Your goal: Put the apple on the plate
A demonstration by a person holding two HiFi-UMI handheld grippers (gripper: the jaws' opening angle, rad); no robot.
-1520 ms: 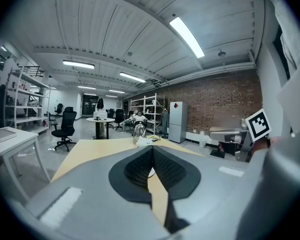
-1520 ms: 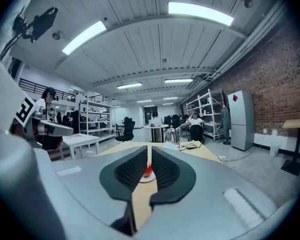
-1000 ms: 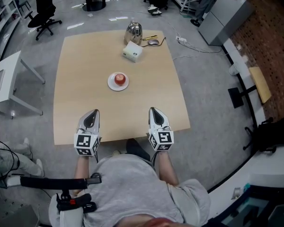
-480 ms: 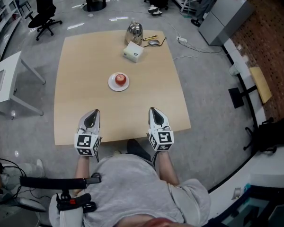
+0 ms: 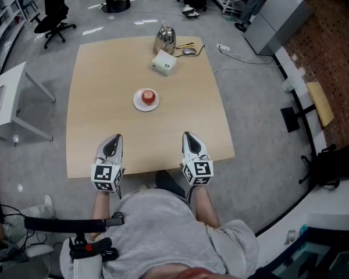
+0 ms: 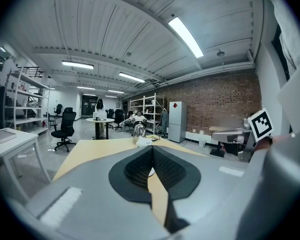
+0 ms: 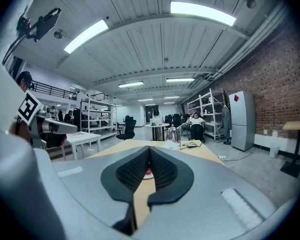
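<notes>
Both claws mine, both empty. Left gripper (image 5: 113, 139): jaws pressed together, nothing between the ribbed dark pads. Right gripper (image 5: 188, 136): same, jaws together, nothing clamped. Both point roughly level toward the plate (image 5: 136, 104) and hang on my side of it, well apart from it, left one off to its left, right one off to its right.

Task status: looks done to me. The apple (image 5: 148, 96) sits on the plate, about centred, nothing touching it. Nothing left that I can judge, except maybe pulling back; neither claw is near the fruit.

Materials/shapes, quick:
- grippers: smooth grey moulded shells tapering to a point, black textured pad inserts, marker cube at the rear of each.
- apple: round, red, glossy-looking; too small to tell about a stem.
- plate: small, round, white, shallow, probably ceramic or plastic, can't say which.
- table (image 5: 104, 121): plate rests near its middle; pale wood-look top, matte, flat, rounded corners.
- Beyond the plate: a white boxy thing (image 5: 163, 63), squared edges, and past that a shiny rounded metal kettle-like vessel (image 5: 164, 38), reflective.
- Right of that vessel, far beyond the plate: small dark items with a cable (image 5: 188, 52), too small to name.
</notes>
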